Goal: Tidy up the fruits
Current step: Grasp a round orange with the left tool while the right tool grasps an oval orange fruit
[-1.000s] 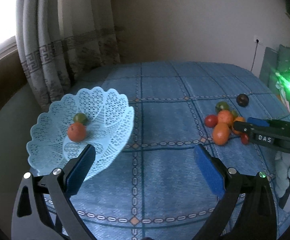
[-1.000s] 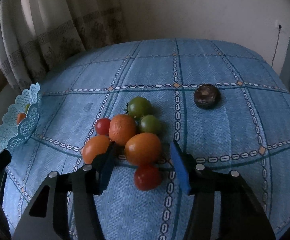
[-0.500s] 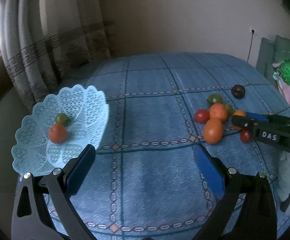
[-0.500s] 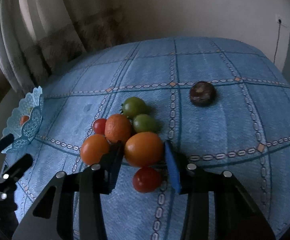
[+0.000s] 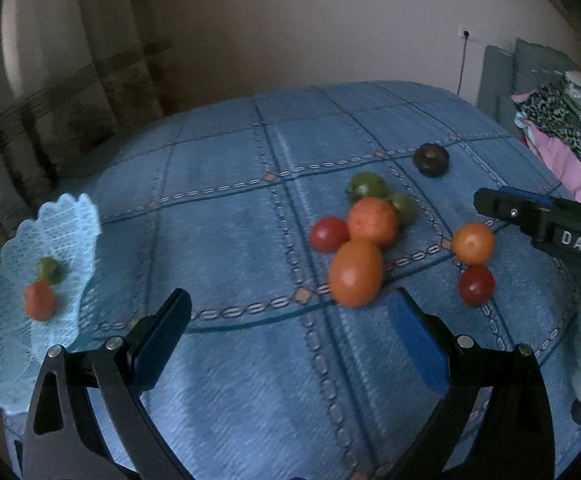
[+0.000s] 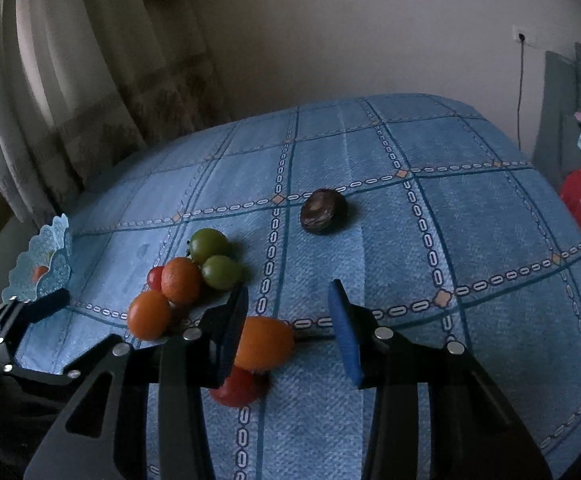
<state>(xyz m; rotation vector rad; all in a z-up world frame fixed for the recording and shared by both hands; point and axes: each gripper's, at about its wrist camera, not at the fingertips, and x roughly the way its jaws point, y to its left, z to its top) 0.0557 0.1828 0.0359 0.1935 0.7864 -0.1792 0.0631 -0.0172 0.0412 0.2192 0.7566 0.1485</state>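
Note:
A pale blue lace basket [image 5: 62,224] sits at the left and holds a small green tomato [image 5: 48,270] and an orange [image 5: 39,300]. My left gripper [image 5: 290,299] is open over bare cloth, just short of the fruit pile: two oranges [image 5: 356,272], a red tomato [image 5: 328,234] and two green tomatoes [image 5: 366,186]. My right gripper [image 6: 287,289] is open. A loose orange [image 6: 264,344] lies between its fingers against the left one, with a gap to the right finger. A red tomato [image 6: 236,388] lies just below, half hidden.
A dark round fruit [image 6: 323,211] lies alone farther back on the blue checked cloth [image 6: 430,240]. Curtains [image 6: 70,100] hang behind the left side. Folded clothes [image 5: 562,128] and a wall socket's cable [image 6: 520,92] are at the right.
My left gripper has swung right toward the fruit pile, so the basket now sits at the left edge. The right gripper's fingers narrowed and pushed on; the loose orange now lies deeper between them, apart from the pile.

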